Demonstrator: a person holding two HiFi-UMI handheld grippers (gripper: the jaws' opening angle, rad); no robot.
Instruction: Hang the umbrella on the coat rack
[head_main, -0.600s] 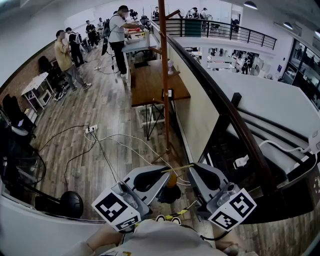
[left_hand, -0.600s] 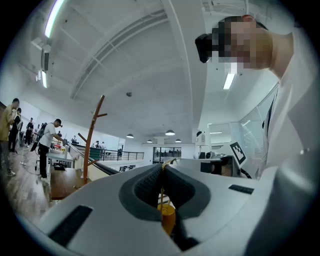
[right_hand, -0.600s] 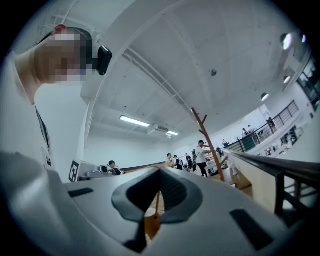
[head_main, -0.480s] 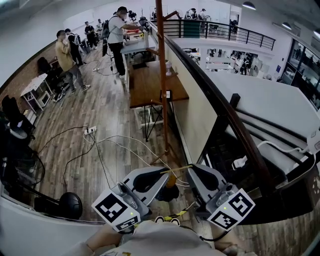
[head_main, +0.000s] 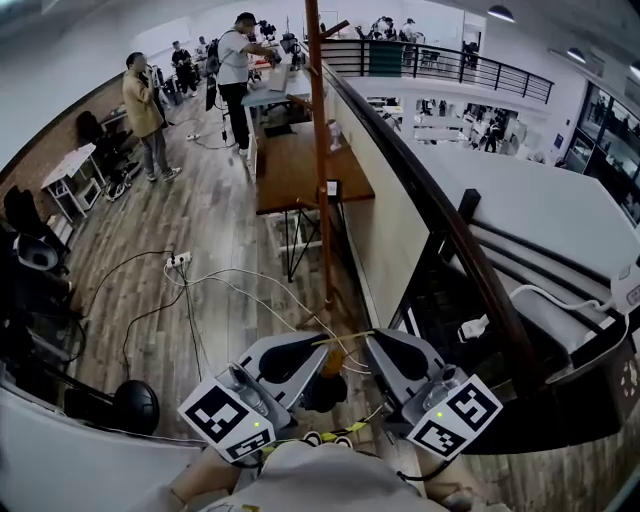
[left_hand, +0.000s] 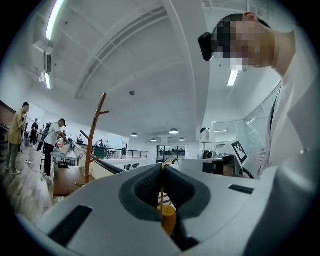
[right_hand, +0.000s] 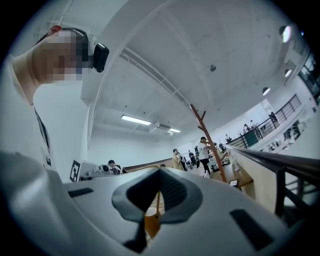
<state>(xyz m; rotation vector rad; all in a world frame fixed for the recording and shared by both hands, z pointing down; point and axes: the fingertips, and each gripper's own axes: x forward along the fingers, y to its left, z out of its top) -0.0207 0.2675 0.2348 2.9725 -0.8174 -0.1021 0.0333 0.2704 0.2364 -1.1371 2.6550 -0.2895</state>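
The tall brown coat rack stands ahead on the wooden floor, beside the wall; it also shows as coat rack and coat rack. Low in the head view, my left gripper and right gripper sit close together, each shut on the umbrella's thin yellow wrist strap. The orange handle hangs under the strap, with the black folded umbrella below it. The strap and handle show between the left jaws, the strap and handle between the right.
A brown desk stands behind the rack. White cables and a power strip lie on the floor left of it. A dark handrail runs along the right. Several people stand far off.
Both grippers, still holding the strap, sit slightly lower and further left in the head view. The rack has shifted a little left. A far person has walked further back.
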